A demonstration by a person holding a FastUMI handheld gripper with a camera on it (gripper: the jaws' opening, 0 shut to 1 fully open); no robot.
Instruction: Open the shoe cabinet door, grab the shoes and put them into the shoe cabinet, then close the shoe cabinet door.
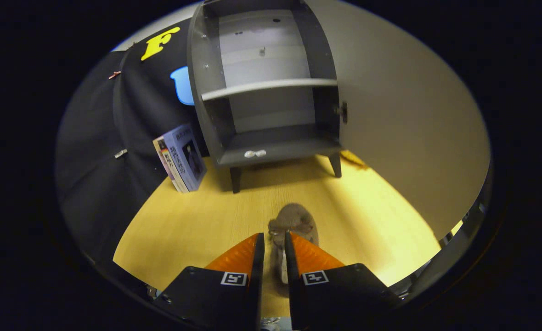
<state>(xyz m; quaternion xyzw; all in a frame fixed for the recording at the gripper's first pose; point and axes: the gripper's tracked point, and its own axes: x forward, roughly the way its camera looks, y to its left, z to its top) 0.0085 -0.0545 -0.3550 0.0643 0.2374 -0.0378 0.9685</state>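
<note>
A small grey-brown shoe (293, 220) sticks out ahead of my fingers, its rear part pinched between them. My gripper (274, 246) is shut on the shoe, held above the yellow wooden floor (197, 220). Beyond it stands the grey shoe cabinet (266, 138) on short legs, with a middle shelf (271, 86) and a bare bottom compartment. Its door (404, 128) is swung wide open to the right, a dark knob (343, 111) at its inner edge. Two small white pieces (255, 153) sit on the front lip of the cabinet's base.
A blue book box (181, 158) stands on the floor left of the cabinet, leaning at the black cloth wall (101, 161). The open door forms a broad pale panel on the right. Bare floor lies between the shoe and the cabinet legs.
</note>
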